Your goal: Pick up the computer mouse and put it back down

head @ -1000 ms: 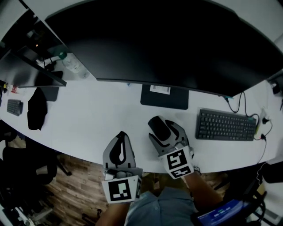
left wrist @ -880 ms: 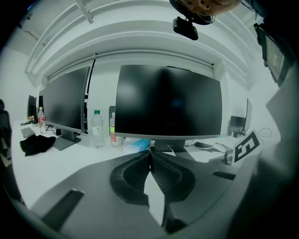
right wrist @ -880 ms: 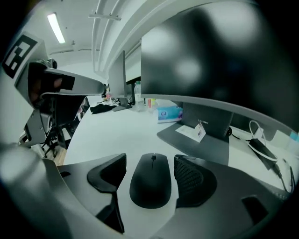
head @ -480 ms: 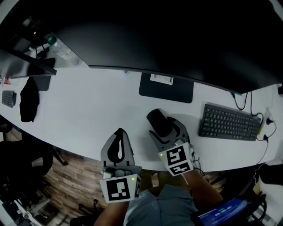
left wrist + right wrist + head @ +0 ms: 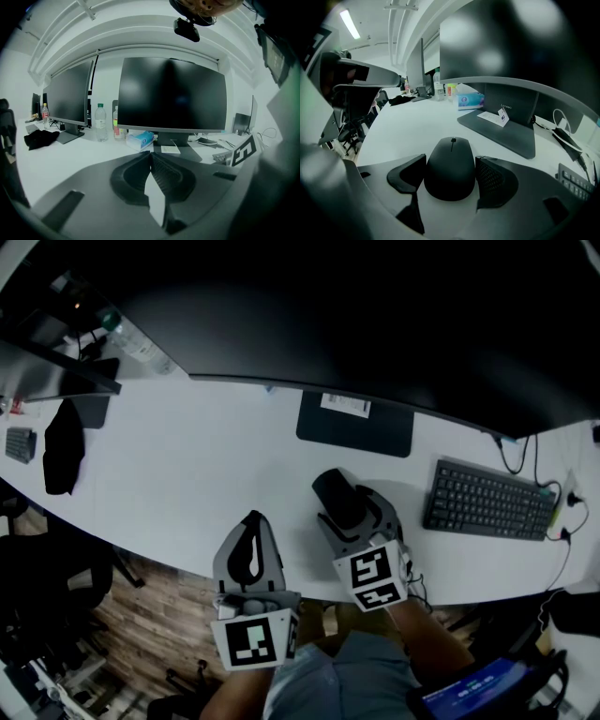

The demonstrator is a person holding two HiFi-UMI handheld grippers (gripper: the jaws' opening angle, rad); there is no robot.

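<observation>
The black computer mouse lies flat on the white desk, in front of the monitor stand. My right gripper straddles it, one pad on either side, close to its flanks; the jaws stand wide and open, and the mouse rests on the desk. From the head view the mouse pokes out ahead of the right gripper. The left gripper hovers at the desk's near edge, left of the mouse, its fingertips meeting, shut on nothing.
A large dark monitor fills the back, its stand base just beyond the mouse. A black keyboard lies to the right with cables behind it. A water bottle, a tissue box and a black cloth sit to the left.
Both grippers have sunk a little toward the desk. The right gripper's jaws have spread slightly around the mouse, which now rests on the desk. The left gripper stays shut.
</observation>
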